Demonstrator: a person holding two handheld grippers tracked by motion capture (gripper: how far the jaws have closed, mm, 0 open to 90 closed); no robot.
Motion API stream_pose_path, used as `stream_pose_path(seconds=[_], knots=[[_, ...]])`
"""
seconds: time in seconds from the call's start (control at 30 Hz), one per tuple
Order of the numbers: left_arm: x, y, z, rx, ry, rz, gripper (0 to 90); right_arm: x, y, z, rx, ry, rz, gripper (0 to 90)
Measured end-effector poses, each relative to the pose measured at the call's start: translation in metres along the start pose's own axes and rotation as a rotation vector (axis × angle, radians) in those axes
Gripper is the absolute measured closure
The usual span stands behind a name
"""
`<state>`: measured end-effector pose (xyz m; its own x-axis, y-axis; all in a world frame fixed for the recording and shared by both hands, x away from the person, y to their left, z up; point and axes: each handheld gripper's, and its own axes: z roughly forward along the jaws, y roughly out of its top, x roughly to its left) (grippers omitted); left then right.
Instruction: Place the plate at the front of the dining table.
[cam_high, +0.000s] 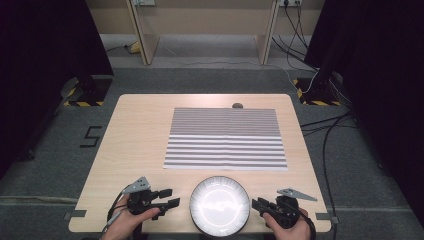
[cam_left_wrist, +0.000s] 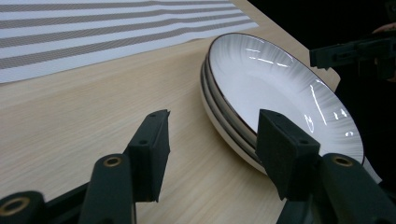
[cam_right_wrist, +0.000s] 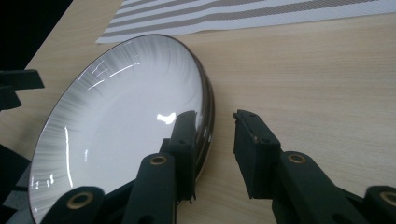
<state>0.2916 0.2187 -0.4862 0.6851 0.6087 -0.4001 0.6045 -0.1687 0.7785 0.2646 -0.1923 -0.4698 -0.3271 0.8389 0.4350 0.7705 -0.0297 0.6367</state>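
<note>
1. Left gripper (cam_high: 169, 197): held in the person's left hand (cam_high: 131, 220) at the near edge of the table (cam_high: 135, 140), just left of the stack of plates (cam_high: 220, 205). Its jaws stand apart with nothing between them; the gripper is released. In the left gripper view the jaws (cam_left_wrist: 210, 144) frame bare table surface, and the plate rims lie just beyond the right-hand jaw, apart from it. The forearm is cut off by the lower frame edge.
2. Stack of plates: located at the near edge of the table, between the two grippers and in front of the striped mat (cam_high: 226, 138). The left gripper view shows several rims (cam_left_wrist: 219, 112) stacked; the exact count is hard to make out. The nearest rim is cut off in the high view. Glare on the top plate obscures its surface.
3. Right gripper (cam_high: 256, 204): held in the person's right hand (cam_high: 290, 227), just right of the stack. In the right gripper view its jaws (cam_right_wrist: 212, 140) stand open. One jaw overlaps the plate rim (cam_right_wrist: 208, 107); contact cannot be determined.
4. Floor (cam_high: 45, 150): a black mark (cam_high: 90, 136) shaped like the figure 5 lies left of the table.
5. Small dark round object (cam_high: 237, 105) at the far table edge: too small to identify.
</note>
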Motion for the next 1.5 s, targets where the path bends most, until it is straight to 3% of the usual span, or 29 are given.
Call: stream_pose_path(seconds=[0.2,0.37,0.73,1.0,1.27,1.5], knots=[[-0.009,0.0,0.02,0.067,-0.06,0.006,47.9,0.005,0.002,0.003,0.038,0.005,-0.015,78.8],[-0.012,0.002,0.026,0.089,-0.073,-0.013,54.4,0.006,0.003,0.006,0.06,0.019,-0.019,81.9],[-0.016,0.004,0.032,0.154,-0.109,-0.081,62.0,0.006,0.004,0.008,0.103,0.037,0.044,85.2],[-0.015,0.007,0.033,0.174,-0.106,-0.103,62.7,0.001,0.0,0.01,0.071,0.064,0.115,86.2],[-0.013,0.011,0.033,0.195,-0.108,-0.122,62.3,0.005,0.005,0.014,0.072,0.034,0.067,86.4],[-0.007,0.016,0.03,0.174,-0.101,-0.16,61.0,0.009,0.011,0.024,0.085,0.038,0.046,85.8]])
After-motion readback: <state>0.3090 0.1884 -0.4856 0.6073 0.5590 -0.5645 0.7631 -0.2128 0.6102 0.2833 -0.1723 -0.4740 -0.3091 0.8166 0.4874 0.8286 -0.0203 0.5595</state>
